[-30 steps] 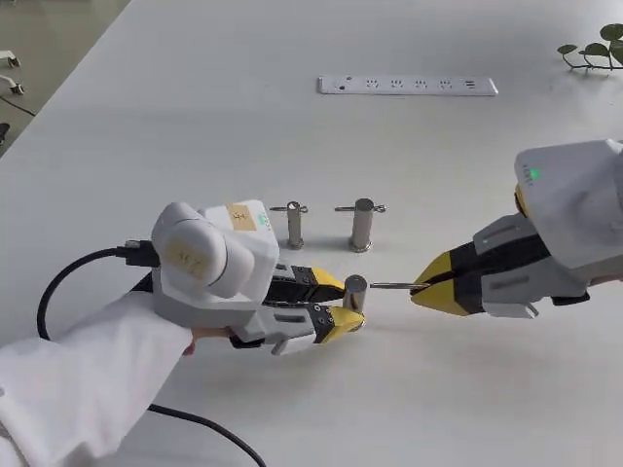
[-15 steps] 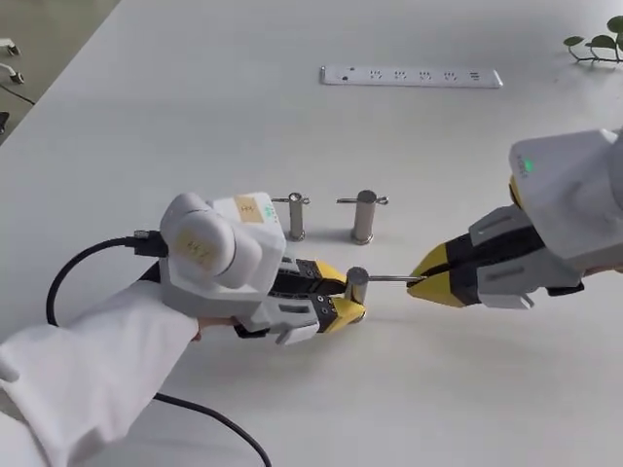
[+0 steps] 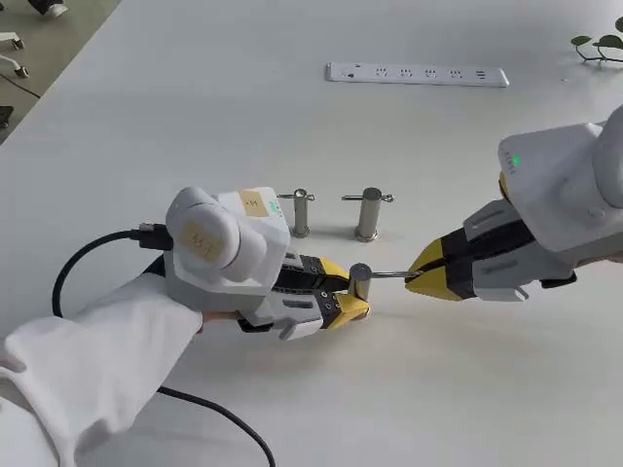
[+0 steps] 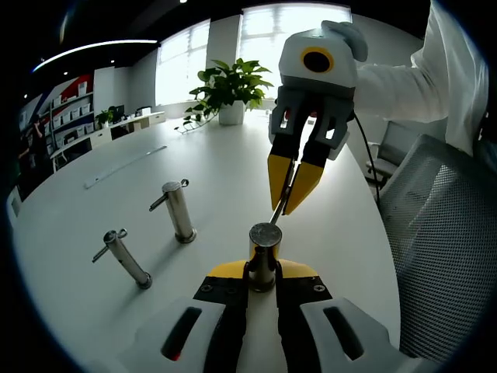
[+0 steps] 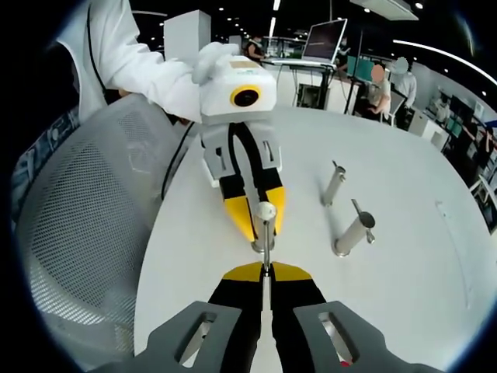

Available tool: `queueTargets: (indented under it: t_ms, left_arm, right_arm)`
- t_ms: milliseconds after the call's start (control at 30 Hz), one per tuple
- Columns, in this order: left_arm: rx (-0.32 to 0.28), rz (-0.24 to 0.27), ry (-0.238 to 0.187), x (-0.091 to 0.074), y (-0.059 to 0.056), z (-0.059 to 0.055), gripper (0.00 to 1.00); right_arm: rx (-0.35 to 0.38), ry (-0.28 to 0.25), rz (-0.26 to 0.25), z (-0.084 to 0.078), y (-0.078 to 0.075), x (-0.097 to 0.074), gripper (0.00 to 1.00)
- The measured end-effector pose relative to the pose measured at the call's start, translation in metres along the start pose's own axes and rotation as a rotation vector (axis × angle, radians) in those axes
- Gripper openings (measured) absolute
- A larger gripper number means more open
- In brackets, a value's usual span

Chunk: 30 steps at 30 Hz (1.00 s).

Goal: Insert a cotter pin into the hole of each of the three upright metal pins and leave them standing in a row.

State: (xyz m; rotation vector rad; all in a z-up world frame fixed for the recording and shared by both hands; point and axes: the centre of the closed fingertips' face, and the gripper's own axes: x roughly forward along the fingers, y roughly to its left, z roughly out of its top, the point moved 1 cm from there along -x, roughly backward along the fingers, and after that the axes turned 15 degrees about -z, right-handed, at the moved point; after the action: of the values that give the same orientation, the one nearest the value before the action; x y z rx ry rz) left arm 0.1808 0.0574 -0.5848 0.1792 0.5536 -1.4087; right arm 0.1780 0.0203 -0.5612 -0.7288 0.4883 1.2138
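Note:
An upright metal pin [image 3: 359, 281] stands on the white table with my left gripper [image 3: 350, 295] shut on its lower part; the pin [image 4: 264, 250] shows between the yellow jaw tips. My right gripper [image 3: 416, 275] is shut on a thin cotter pin [image 3: 392, 274], whose tip touches the metal pin's top from the right; the same cotter pin [image 5: 265, 247] points at the pin [image 5: 265, 225]. Behind stand two more metal pins [image 3: 301, 212] [image 3: 368, 214], each with a cotter pin through its top.
A white power strip [image 3: 417, 74] lies at the table's far side. A black cable [image 3: 88, 257] runs from the left gripper across the table. A plant [image 3: 602, 46] sits at the far right. A mesh chair [image 5: 78, 233] stands beside the table.
The right gripper has carried the cotter pin leftwards until its tip meets the held pin's top. The left gripper keeps its hold. The head camera has shifted slightly.

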Motion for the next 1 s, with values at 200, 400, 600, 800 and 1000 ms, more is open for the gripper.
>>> queueTargets:
  t_ms: [200, 400, 600, 800, 1000]
  left_arm:
    - [-0.010, 0.002, -0.012, -0.002, -0.001, 0.000, 0.11]
    - [-0.014, 0.000, -0.011, -0.002, -0.001, 0.000, 0.11]
    - [-0.018, 0.002, -0.018, -0.003, 0.000, 0.000, 0.11]
    - [-0.026, -0.004, -0.017, -0.002, -0.001, -0.001, 0.11]
    - [-0.029, -0.011, -0.020, 0.000, -0.002, -0.002, 0.12]
  right_arm:
    - [-0.003, -0.009, 0.002, 0.007, 0.002, 0.005, 0.00]
    - [-0.014, -0.010, 0.003, 0.011, 0.003, 0.009, 0.00]
    - [-0.014, -0.015, 0.007, 0.014, 0.004, 0.012, 0.00]
    - [-0.023, -0.013, 0.019, 0.014, 0.006, 0.016, 0.00]
    - [-0.035, -0.007, 0.041, 0.014, 0.012, 0.017, 0.00]
